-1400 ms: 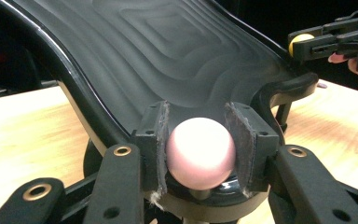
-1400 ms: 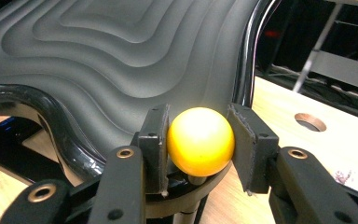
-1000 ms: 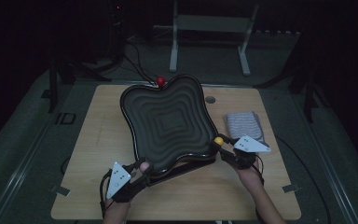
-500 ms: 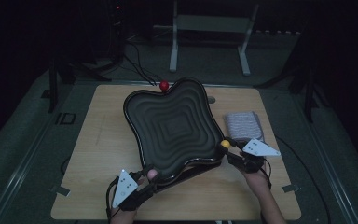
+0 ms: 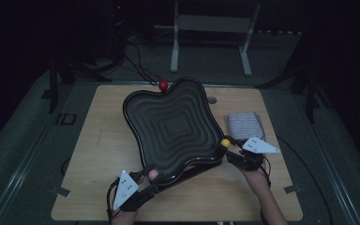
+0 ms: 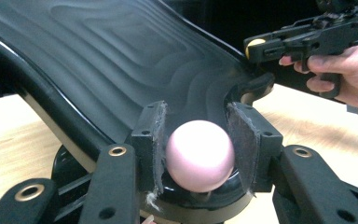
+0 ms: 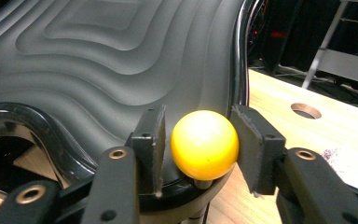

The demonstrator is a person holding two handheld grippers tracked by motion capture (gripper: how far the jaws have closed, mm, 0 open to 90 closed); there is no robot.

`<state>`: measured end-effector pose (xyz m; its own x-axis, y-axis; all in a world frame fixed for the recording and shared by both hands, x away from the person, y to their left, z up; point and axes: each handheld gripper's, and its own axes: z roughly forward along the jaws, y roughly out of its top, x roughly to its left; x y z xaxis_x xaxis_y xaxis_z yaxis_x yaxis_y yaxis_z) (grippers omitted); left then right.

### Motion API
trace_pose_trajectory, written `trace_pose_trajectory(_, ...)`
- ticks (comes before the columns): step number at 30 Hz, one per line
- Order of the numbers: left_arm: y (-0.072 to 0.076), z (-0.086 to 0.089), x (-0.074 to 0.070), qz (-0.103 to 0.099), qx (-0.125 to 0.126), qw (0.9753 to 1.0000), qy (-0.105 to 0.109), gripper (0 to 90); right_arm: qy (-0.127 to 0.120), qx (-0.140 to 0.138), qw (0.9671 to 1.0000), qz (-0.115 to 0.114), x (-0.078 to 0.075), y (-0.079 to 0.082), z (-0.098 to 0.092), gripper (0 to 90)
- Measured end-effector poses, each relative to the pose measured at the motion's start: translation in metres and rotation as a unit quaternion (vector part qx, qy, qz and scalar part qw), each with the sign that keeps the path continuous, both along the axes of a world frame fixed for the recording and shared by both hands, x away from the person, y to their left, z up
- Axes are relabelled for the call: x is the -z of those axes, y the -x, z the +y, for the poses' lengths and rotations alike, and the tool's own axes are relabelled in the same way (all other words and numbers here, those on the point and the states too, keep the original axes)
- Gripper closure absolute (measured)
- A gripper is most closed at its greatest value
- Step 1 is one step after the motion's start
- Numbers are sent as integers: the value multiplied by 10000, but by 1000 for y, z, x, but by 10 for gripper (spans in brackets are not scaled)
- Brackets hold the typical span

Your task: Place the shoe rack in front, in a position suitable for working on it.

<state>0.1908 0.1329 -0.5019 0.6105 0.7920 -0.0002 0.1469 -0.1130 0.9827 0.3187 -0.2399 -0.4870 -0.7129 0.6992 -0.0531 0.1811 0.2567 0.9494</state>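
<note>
Left tongs (image 6: 198,149) are clamped on the pink knob (image 6: 199,155), right tongs (image 7: 200,147) on the yellow knob (image 7: 205,144). The black wavy tray (image 5: 173,126) stretches ahead of both, tilted above the counter (image 5: 98,140). Judged: grasp done, carrying or setting down left.

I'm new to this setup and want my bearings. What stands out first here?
A big black wavy tray with stepped ridges sits mid-table, tilted, its near edge raised. Coloured knobs stud its corners: the left gripper closes on a pink ball, the right gripper brackets a yellow ball, and a red ball marks the far corner.
</note>
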Motion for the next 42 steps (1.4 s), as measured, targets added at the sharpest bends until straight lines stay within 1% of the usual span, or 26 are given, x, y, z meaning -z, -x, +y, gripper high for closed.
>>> trace_pose_trajectory(2,1,2,-3,49,10,10000,69,504,6,-45,10000,28,0,0,0,505)
trace_pose_trajectory(4,4,6,-6,36,87,9998,198,475,32,-67,10000,27,-2,1,0,482)
trace_pose_trajectory(5,6,8,-7,17,124,9997,218,469,13,-73,10000,17,-3,2,-1,473)
trace_pose_trajectory(8,11,12,-7,-27,51,9999,84,459,-12,-83,10000,2,-9,4,-2,434)
trace_pose_trajectory(11,17,16,0,-38,-62,10000,52,443,7,-92,10000,-2,-12,6,-3,426)
trace_pose_trajectory(15,21,24,12,98,-186,9998,68,441,-66,-6,10000,51,-12,4,-6,429)
trace_pose_trajectory(18,22,26,19,195,-193,9996,-16,441,-32,10,10000,84,-10,3,-6,467)
trace_pose_trajectory(19,22,26,22,233,-212,9995,-68,440,-2,-1,10000,69,-10,4,-5,498)
trace_pose_trajectory(21,22,25,28,369,-175,9991,-79,440,91,-42,9999,38,-10,5,-4,534)
trace_pose_trajectory(23,21,22,35,459,-157,9987,-179,442,185,21,9998,-5,-10,5,-4,588)
trace_pose_trajectory(25,18,19,41,584,-101,9981,-152,441,146,-23,9999,40,-10,4,-5,589)
trace_pose_trajectory(26,16,17,43,625,-113,9979,-151,441,164,-21,9999,18,-10,4,-5,589)
trace_pose_trajectory(27,14,17,45,612,-102,9980,-120,441,180,-15,9998,5,-10,4,-5,590)
trace_pose_trajectory(29,11,16,48,642,-33,9979,3,401,192,-1,9998,-7,-10,4,-5,591)
trace_pose_trajectory(30,11,16,48,642,-33,9979,3,408,192,-1,9998,-7,-10,4,-5,591)
trace_pose_trajectory(31,11,14,48,482,-28,9988,-92,408,172,-20,9998,4,-10,4,-5,592)
trace_pose_trajectory(32,11,14,49,521,-21,9986,-90,436,177,-27,9998,-12,-10,4,-5,592)
trace_pose_trajectory(33,11,13,51,570,-26,9983,-154,460,164,-29,9999,-8,-10,4,-5,592)
trace_pose_trajectory(34,11,13,51,570,-26,9983,-154,461,164,-29,9999,-8,-10,4,-5,592)
trace_pose_trajectory(35,9,13,53,604,-32,9979,-231,462,153,-45,9999,-7,-9,4,-5,593)
trace_pose_trajectory(36,8,13,54,620,-6,9978,-229,488,154,-47,9999,-6,-9,4,-5,593)
trace_pose_trajectory(37,6,12,54,584,-23,9979,-272,514,168,-46,9998,-13,-10,4,-5,593)
trace_pose_trajectory(39,5,12,54,548,-27,9981,-272,526,178,-46,9998,-18,-10,4,-5,593)
trace_pose_trajectory(40,4,12,53,536,-7,9982,-253,586,180,-47,9998,-19,-10,3,-5,594)
trace_pose_trajectory(41,1,11,54,529,-28,9983,-255,599,181,-48,9998,-13,-10,3,-5,594)
trace_pose_trajectory(42,0,10,55,489,51,9985,-239,627,186,-53,9998,5,-10,1,-4,594)
